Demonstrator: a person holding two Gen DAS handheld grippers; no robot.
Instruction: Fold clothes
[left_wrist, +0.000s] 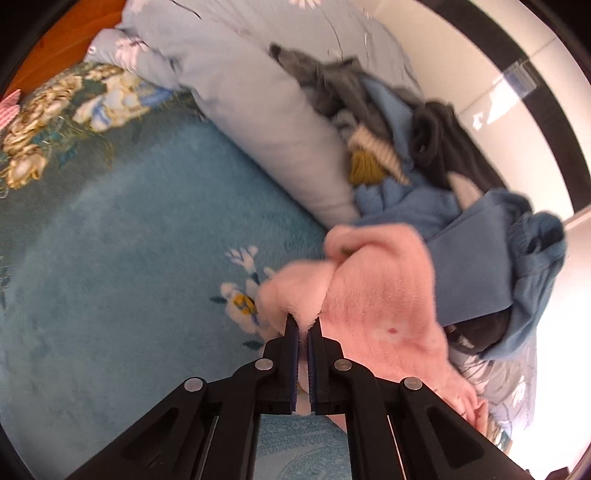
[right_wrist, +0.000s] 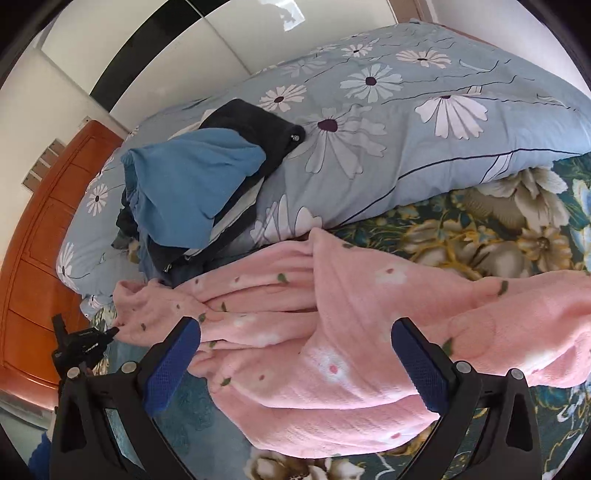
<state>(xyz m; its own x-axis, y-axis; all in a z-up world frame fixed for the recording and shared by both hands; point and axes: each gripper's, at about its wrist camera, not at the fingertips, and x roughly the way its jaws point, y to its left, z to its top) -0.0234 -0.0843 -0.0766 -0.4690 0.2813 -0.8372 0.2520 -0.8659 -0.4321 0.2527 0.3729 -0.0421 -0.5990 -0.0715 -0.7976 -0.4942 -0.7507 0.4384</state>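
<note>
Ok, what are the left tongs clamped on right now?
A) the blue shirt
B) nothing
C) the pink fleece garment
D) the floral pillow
C: the left tongs are shut with a fold of the pink fleece garment pinched between the pads, while the right tongs stand open over it.

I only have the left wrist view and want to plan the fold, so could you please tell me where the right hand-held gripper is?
Observer: The right hand-held gripper hangs open over the pink fleece garment, not gripping it.
Operator: Does my left grip show from there?
Observer: Yes, the left hand-held gripper pinches the garment's far edge.
Operator: What lies beyond the garment?
Observer: A folded blue garment on the daisy-print duvet.
</note>
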